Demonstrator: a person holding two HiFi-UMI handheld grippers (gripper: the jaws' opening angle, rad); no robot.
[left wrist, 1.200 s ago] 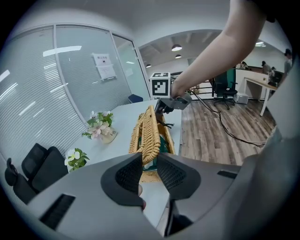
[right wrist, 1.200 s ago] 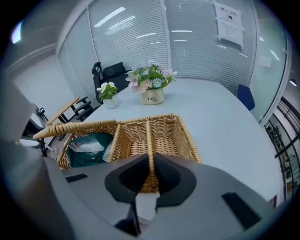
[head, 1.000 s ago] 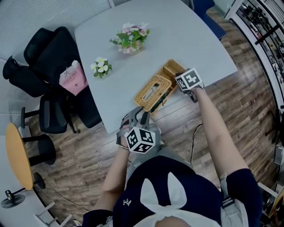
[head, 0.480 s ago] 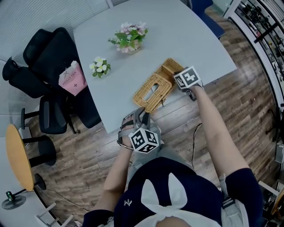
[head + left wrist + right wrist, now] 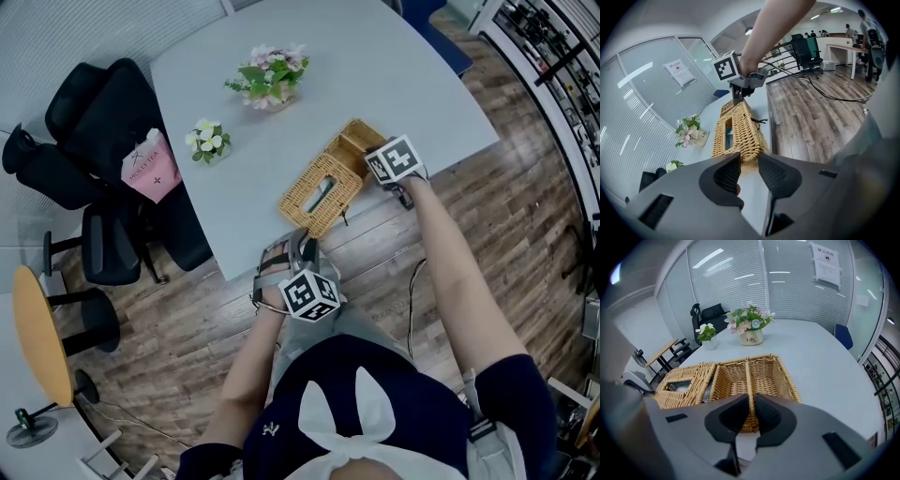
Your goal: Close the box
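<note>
Lid dropped shut; left claw opening, empty; right claw grips basket.

A pale grey table stood on a wood-plank floor; black office chairs sat beside it; blinds covered the glass wall; a ceiling light glowed overhead.

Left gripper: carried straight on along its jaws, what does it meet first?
Probably the near end of the wicker box, lid down, just ahead of the left gripper. Its jaws have just been opening; nothing is between them.
</note>
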